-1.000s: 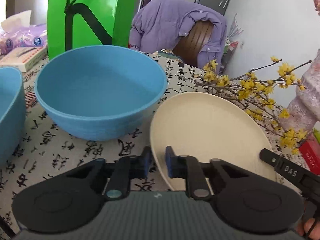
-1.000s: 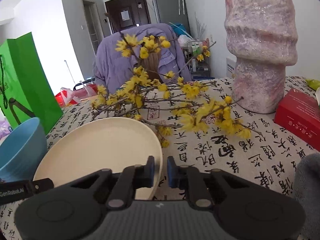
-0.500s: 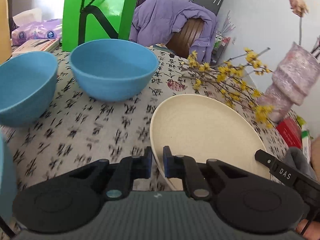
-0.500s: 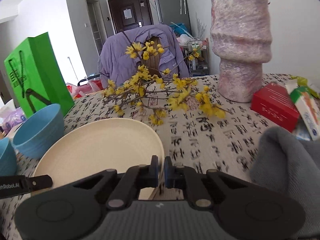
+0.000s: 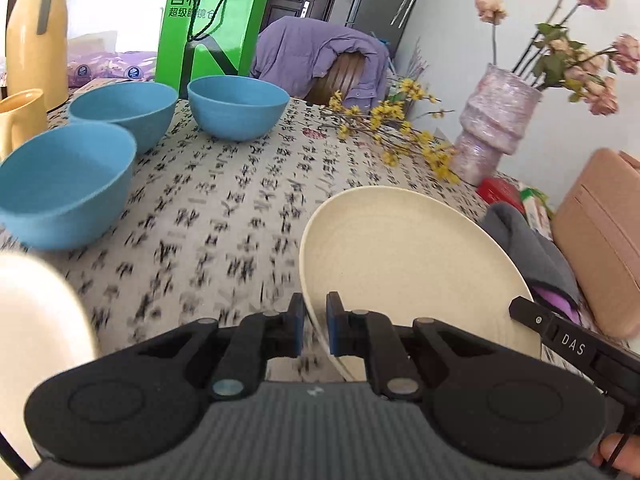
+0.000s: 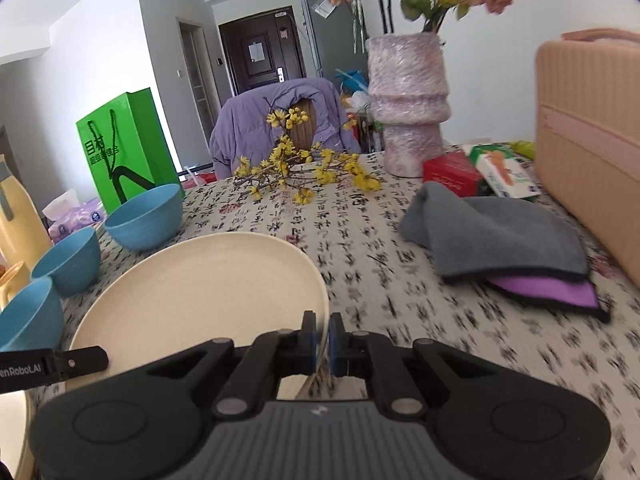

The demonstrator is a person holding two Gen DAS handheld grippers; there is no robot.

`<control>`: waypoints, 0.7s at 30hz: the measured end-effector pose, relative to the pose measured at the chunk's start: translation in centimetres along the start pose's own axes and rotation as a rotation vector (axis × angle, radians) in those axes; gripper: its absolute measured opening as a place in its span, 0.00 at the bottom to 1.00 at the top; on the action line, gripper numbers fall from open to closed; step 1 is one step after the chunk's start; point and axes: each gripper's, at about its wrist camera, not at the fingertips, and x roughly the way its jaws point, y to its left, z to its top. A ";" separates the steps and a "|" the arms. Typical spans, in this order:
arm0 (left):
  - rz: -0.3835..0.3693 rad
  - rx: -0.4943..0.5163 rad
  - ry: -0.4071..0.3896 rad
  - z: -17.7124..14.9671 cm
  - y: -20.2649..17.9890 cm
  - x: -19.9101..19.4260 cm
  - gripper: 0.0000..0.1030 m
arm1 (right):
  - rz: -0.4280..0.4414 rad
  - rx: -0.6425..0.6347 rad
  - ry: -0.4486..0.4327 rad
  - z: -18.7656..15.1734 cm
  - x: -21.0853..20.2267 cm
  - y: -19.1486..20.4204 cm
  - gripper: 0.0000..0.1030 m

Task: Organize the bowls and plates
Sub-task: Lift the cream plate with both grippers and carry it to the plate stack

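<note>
Both grippers hold one cream plate (image 5: 404, 264) (image 6: 200, 292) above the table. My left gripper (image 5: 315, 330) is shut on its left rim and my right gripper (image 6: 321, 340) is shut on its right rim. Three blue bowls stand on the patterned cloth to the left: a near one (image 5: 64, 184) (image 6: 24, 316), a middle one (image 5: 124, 110) (image 6: 68, 258) and a far one (image 5: 238, 106) (image 6: 146, 214). The edge of another cream plate (image 5: 36, 320) shows at the lower left of the left wrist view.
A yellow flower branch (image 6: 304, 168) lies mid-table before a pink vase (image 6: 408, 100). Grey and purple cloths (image 6: 496, 236), a red box (image 6: 452, 170) and a pink case (image 6: 592, 152) fill the right side. A green bag (image 5: 208, 28), yellow jug (image 5: 34, 36) and yellow cup (image 5: 16, 120) stand at left.
Both grippers have drawn back toward the near side of the table with the cream plate held between them and risen slightly. More bowls, the cloths and the pink case have come into view.
</note>
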 end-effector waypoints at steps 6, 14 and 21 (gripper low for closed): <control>-0.038 0.046 -0.025 -6.2 0.2 -5.3 0.11 | -0.021 0.008 -0.044 -5.5 -7.0 -0.8 0.06; -0.064 0.069 -0.017 -10.4 0.8 -8.4 0.11 | -0.052 0.006 -0.043 -11.4 -12.6 -0.8 0.07; -0.071 0.067 -0.016 -10.8 1.2 -9.1 0.11 | -0.057 0.000 -0.048 -11.9 -13.6 -0.5 0.06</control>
